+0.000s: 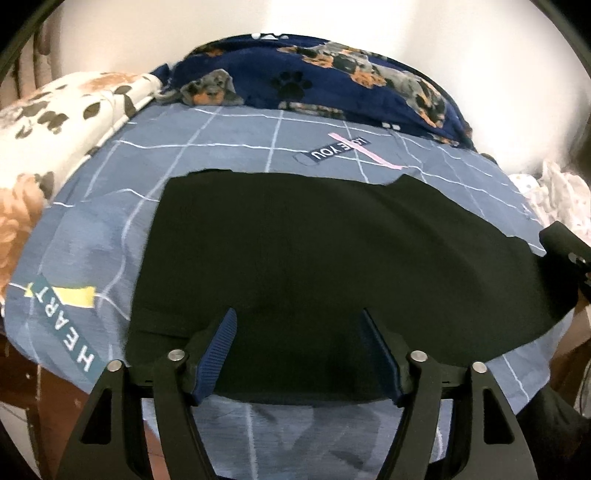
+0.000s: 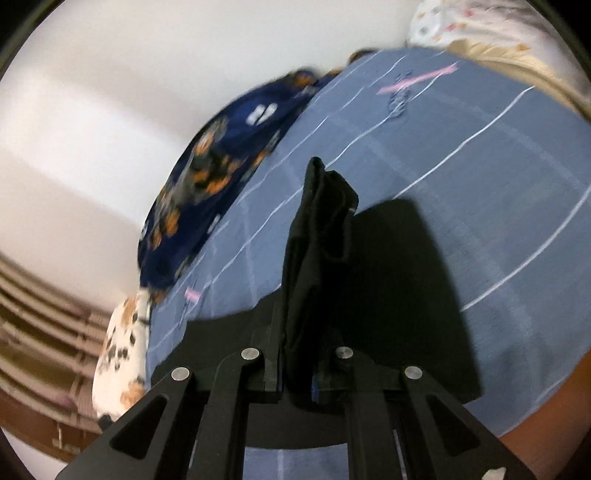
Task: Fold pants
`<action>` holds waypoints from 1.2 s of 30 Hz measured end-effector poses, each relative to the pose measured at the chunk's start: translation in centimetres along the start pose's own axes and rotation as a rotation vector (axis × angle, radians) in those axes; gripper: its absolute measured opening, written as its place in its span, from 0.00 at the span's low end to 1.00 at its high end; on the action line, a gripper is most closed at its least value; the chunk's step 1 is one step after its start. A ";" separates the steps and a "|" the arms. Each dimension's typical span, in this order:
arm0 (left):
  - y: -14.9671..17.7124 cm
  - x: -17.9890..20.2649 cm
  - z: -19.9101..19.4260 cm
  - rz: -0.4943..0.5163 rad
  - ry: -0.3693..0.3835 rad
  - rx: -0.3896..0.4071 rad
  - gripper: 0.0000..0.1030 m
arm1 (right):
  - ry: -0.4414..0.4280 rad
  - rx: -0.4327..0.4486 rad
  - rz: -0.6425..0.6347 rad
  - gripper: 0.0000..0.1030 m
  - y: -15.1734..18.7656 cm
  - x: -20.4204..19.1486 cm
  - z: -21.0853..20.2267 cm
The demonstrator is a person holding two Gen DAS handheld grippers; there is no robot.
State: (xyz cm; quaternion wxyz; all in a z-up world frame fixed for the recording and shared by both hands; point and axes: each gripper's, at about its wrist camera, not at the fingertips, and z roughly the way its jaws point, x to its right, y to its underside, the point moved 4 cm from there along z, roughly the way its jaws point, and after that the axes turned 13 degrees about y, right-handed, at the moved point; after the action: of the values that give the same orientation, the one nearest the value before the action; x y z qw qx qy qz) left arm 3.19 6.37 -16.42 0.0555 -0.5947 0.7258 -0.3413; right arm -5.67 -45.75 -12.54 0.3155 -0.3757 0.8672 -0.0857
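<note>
1. The right gripper (image 2: 297, 373) is clamped on a bunched end of the black pants (image 2: 317, 266), which stand up between its fingers.
2. The left gripper (image 1: 299, 354) gapes wide, holding nothing; the pants (image 1: 314, 258) lie flat just ahead, their long axis crosswise.

- Blue-grey bedsheet w/ thin white grid lines (image 1: 221, 155), spread flat over bed; fills most of both views.
- Printed labels on sheet: dark tag "HEART" w/ yellow patch (image 1: 62, 314) at left edge; dark tag reading "…YOU" crossed by pink stripe (image 1: 340, 149) toward far side.
- Navy fleece blanket w/ dog faces + paw prints (image 1: 332, 81), bunched along far edge of sheet, against wall.
- White blanket w/ orange flowers + dark leaf shapes (image 1: 55, 122), heaped at far-left corner, touching navy blanket.
- White cloth w/ small coloured dots (image 2: 461, 18), crumpled at right side of bed.
- Plain white wall (image 2: 92, 110) behind bed.
- Brown wooden bed frame (image 1: 22, 369) below sheet, lower left.
</note>
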 end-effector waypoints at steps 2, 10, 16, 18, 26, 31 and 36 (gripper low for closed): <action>0.0 0.2 -0.1 0.004 0.005 -0.002 0.74 | -0.007 -0.035 -0.028 0.10 1.4 -1.6 1.1; 0.1 1.6 0.1 0.066 -0.021 -0.026 0.81 | -0.021 -0.119 -0.131 0.10 5.2 -6.1 3.9; 0.0 2.0 0.1 0.082 -0.030 -0.021 0.84 | -0.006 -0.167 -0.206 0.10 7.7 -8.1 5.7; 0.0 1.9 0.1 0.080 -0.043 -0.020 0.84 | 0.001 -0.173 -0.233 0.10 8.2 -8.9 6.0; -0.1 1.7 0.0 0.088 -0.075 -0.014 0.85 | 0.011 -0.181 -0.300 0.11 9.7 -11.2 7.0; -0.1 1.5 0.0 0.100 -0.097 -0.013 0.86 | 0.020 -0.183 -0.313 0.12 10.1 -11.7 7.3; -0.1 1.4 0.1 0.106 -0.118 -0.013 0.87 | 0.020 -0.183 -0.319 0.13 10.3 -11.9 7.5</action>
State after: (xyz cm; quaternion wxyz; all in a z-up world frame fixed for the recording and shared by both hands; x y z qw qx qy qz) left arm 2.92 5.02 -16.00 0.1120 -0.5750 0.7539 -0.2974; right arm -1.04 -29.42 -16.68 0.2537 -0.5346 0.8040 -0.0589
